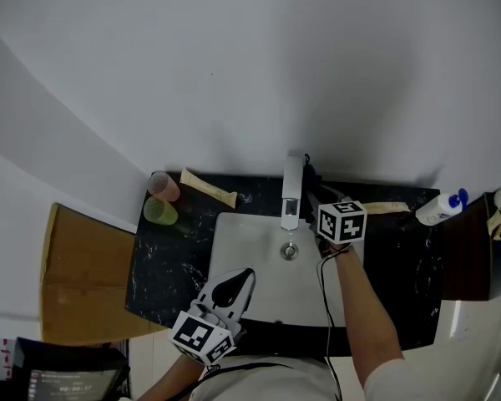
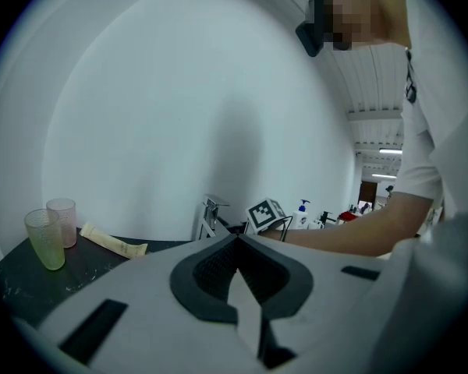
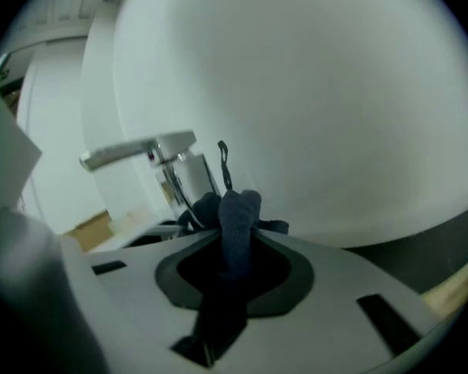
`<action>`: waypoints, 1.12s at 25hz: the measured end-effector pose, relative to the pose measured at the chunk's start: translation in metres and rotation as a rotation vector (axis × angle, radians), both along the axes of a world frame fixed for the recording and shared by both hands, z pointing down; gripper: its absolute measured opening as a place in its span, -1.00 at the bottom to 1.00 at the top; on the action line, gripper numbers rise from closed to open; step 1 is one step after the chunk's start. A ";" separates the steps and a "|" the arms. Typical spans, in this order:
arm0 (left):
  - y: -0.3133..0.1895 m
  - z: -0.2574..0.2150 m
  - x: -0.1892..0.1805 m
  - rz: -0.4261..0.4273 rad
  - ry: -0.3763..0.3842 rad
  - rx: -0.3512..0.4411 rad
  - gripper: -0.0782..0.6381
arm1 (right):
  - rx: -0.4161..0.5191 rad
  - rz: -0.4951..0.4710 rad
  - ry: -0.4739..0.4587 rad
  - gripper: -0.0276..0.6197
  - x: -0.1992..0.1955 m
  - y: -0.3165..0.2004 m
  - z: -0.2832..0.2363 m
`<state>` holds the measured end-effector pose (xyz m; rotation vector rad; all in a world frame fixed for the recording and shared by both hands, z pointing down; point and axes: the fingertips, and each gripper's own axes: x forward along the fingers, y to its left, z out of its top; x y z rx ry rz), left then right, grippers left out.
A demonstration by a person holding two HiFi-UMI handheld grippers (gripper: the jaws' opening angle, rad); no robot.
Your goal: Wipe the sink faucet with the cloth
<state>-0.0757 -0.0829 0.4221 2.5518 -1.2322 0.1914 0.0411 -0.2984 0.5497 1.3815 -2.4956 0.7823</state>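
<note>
Black speckled counter (image 1: 163, 266) frames a white rectangular sink (image 1: 242, 241); the chrome lever faucet (image 1: 291, 192) stands at its back rim. Our right gripper (image 3: 238, 232) has its jaws clamped on a dark blue cloth (image 3: 232, 207) just beside the faucet; our left gripper (image 2: 235, 240) hangs over the sink's near edge, jaws together, empty.

Dim, cool, even light; both gripper views fisheye-warped, dark-cornered, softly blurred.

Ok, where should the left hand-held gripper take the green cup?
Probably pinch the green cup across its upper wall, coming level from the sink side: it stands upright, and the pink cup crowds it on the wall side.
</note>
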 end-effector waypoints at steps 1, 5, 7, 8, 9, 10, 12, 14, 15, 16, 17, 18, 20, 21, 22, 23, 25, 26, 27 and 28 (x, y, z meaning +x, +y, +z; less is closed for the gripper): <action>0.000 0.001 0.000 0.004 0.003 0.001 -0.79 | 0.045 0.009 -0.075 -0.67 0.001 -0.002 -0.019; -0.002 0.004 -0.003 0.003 0.010 0.001 -0.79 | 0.233 0.063 -0.364 -0.67 0.011 -0.012 -0.105; -0.002 0.003 -0.004 0.002 0.002 0.000 -0.79 | 0.254 0.088 -0.420 -0.67 0.015 -0.017 -0.118; -0.001 0.004 -0.005 0.003 -0.001 0.002 -0.79 | 0.241 0.091 -0.400 -0.67 0.014 -0.020 -0.112; 0.000 0.006 -0.006 0.006 0.000 0.004 -0.79 | 0.213 0.087 -0.359 -0.67 0.012 -0.021 -0.099; 0.001 0.008 -0.006 0.007 0.004 0.006 -0.79 | 0.173 0.079 -0.316 -0.67 0.009 -0.020 -0.081; 0.003 0.012 -0.008 0.004 0.007 0.005 -0.79 | 0.079 0.066 -0.264 -0.67 0.003 -0.014 -0.043; 0.003 0.013 -0.009 0.004 -0.001 0.004 -0.79 | 0.004 0.066 -0.258 -0.67 0.002 -0.006 -0.014; 0.003 0.012 -0.010 0.003 -0.007 0.002 -0.79 | -0.016 0.070 -0.268 -0.67 0.002 -0.003 -0.006; 0.002 0.011 -0.010 0.000 -0.012 -0.002 -0.79 | -0.022 0.075 -0.287 -0.67 0.003 -0.002 -0.003; 0.001 0.010 -0.011 -0.003 -0.016 -0.006 -0.79 | -0.012 0.078 -0.319 -0.67 0.004 -0.002 -0.007; 0.001 0.008 -0.011 -0.006 -0.019 -0.009 -0.79 | 0.011 0.076 -0.366 -0.67 0.006 -0.002 -0.016; 0.001 0.008 -0.011 -0.006 -0.021 -0.009 -0.79 | 0.078 0.063 -0.501 -0.67 0.010 -0.004 -0.049; 0.001 0.008 -0.011 -0.004 -0.020 -0.008 -0.79 | 0.111 0.055 -0.577 -0.67 0.013 -0.005 -0.069; 0.000 0.007 -0.010 -0.005 -0.021 -0.010 -0.79 | 0.141 0.046 -0.651 -0.67 0.015 -0.006 -0.087; 0.000 0.006 -0.009 -0.006 -0.022 -0.012 -0.79 | 0.164 0.039 -0.715 -0.67 0.018 -0.006 -0.103; -0.001 0.004 -0.006 0.005 -0.017 -0.006 -0.79 | 0.182 0.036 -0.794 -0.67 0.021 -0.008 -0.121; 0.000 0.005 -0.004 0.013 -0.012 0.000 -0.79 | 0.173 0.040 -0.796 -0.67 0.021 -0.009 -0.120; 0.000 0.006 -0.004 0.017 -0.007 0.004 -0.79 | 0.152 0.044 -0.771 -0.67 0.019 -0.011 -0.111; 0.001 0.009 -0.005 0.016 -0.004 0.003 -0.79 | 0.121 0.047 -0.730 -0.67 0.016 -0.012 -0.098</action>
